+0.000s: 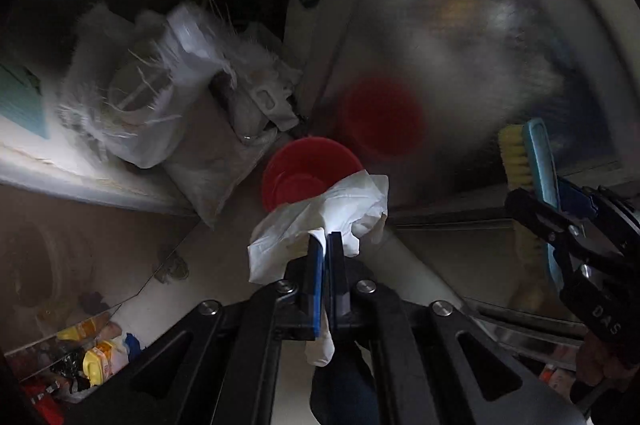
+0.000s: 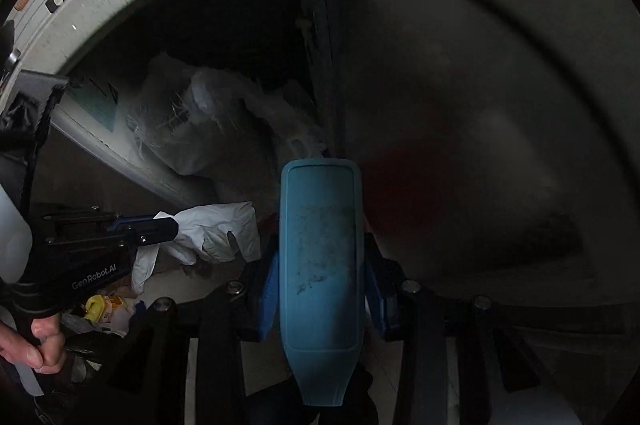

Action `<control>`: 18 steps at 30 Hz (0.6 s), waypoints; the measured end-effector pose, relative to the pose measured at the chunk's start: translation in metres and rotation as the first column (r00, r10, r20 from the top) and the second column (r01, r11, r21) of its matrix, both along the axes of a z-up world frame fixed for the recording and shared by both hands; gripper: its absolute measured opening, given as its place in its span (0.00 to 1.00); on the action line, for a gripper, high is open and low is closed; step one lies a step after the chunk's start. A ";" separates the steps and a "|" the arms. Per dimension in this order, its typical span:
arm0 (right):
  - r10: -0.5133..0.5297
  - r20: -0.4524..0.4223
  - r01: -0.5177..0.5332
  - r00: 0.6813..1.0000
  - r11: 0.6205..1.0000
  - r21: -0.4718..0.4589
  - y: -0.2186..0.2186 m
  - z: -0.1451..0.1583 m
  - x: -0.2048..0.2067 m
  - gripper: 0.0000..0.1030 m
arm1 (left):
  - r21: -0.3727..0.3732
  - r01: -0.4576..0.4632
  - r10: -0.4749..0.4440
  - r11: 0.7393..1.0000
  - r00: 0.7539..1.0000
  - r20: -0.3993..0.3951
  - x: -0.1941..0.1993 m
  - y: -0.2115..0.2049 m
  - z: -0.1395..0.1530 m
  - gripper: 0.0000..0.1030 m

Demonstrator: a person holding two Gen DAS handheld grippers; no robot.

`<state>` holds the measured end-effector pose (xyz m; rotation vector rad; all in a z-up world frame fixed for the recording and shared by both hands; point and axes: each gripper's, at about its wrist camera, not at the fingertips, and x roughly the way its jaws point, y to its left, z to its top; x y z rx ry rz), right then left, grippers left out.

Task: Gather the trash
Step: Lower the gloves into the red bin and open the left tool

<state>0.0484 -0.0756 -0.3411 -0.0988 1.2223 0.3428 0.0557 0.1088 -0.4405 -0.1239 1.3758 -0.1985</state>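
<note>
The left gripper (image 1: 325, 245) is clamped fully shut on a crumpled white tissue (image 1: 320, 213), which bunches out past the fingertips and trails a tail back between the fingers, so one piece of trash is already picked up and hangs in the air, not yet dropped anywhere. The right gripper (image 2: 320, 265) stands partly open around the blue back of a scrubbing brush (image 2: 320, 265); seen from the left wrist, the brush's yellow bristles (image 1: 514, 153) stick up beyond its fingers, on the right of that view. Both claws point steeply down at the floor. Just beyond the tissue sits a red bowl-like container (image 1: 310, 169), apparently mirrored in the frosted panel (image 1: 460, 65) behind it; whether it is meant as the bin I cannot tell. To the far left, white woven sacks (image 1: 132, 93) lie heaped against a dark corner. At the near left, on the floor, lies a cluster of litter (image 1: 92, 357): yellow packaging, dark wrappers and something red, all untouched. By my reading the job is early to midway: one tissue is in hand and still needs depositing, the floor litter remains to be gathered, and the brush occupies the right claw, so it cannot pick anything up until the brush is set down or used for sweeping.
</note>
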 end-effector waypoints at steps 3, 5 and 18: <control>-0.009 -0.029 0.009 1.000 1.000 -0.004 -0.002 -0.049 0.008 0.34 | -0.011 0.005 -0.005 1.000 1.000 -0.010 0.010 -0.001 -0.045 0.02; -0.015 -0.039 0.015 0.999 1.000 0.002 -0.004 -0.077 0.014 0.34 | -0.004 0.021 -0.021 1.000 1.000 0.000 0.016 -0.005 -0.070 0.02; -0.005 -0.022 0.004 1.000 0.997 -0.075 -0.017 -0.163 0.031 0.34 | 0.024 0.082 -0.082 0.996 0.997 0.003 0.047 -0.027 -0.146 0.02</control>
